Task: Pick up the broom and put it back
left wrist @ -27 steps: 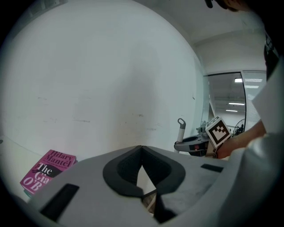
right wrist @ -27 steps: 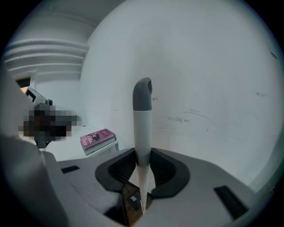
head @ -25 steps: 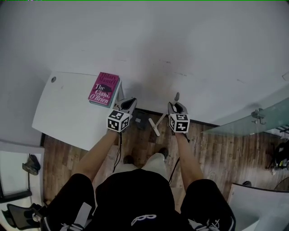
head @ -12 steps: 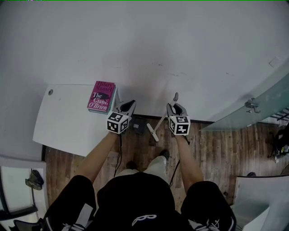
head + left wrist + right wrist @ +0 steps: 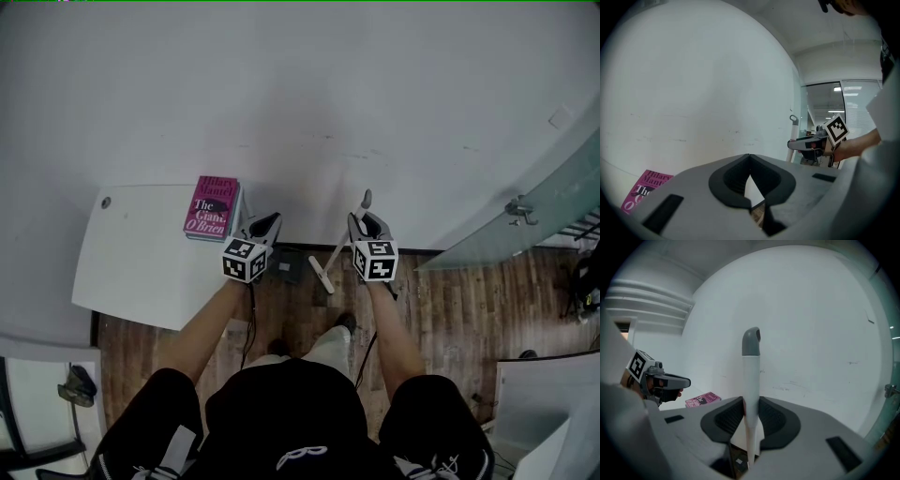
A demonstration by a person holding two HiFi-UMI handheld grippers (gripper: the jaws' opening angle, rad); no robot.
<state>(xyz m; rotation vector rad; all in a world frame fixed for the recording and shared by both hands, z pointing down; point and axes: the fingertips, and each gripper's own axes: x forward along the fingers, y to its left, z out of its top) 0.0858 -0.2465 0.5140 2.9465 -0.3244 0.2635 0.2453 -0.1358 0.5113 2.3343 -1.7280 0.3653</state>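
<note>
In the right gripper view the broom [image 5: 751, 376] runs down between the right gripper's [image 5: 751, 409] jaws; its lower end and head are hidden behind the gripper body. In the head view, a dark thing [image 5: 287, 265] just left of the broom's head is too small to tell. The pink book [image 5: 644, 190] is cut off by the left gripper [image 5: 750, 177].

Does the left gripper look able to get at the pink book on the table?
Probably yes: the left gripper is empty and the pink book lies uncovered on the white table beside it, nothing between. Its shut jaws must open first.
</note>
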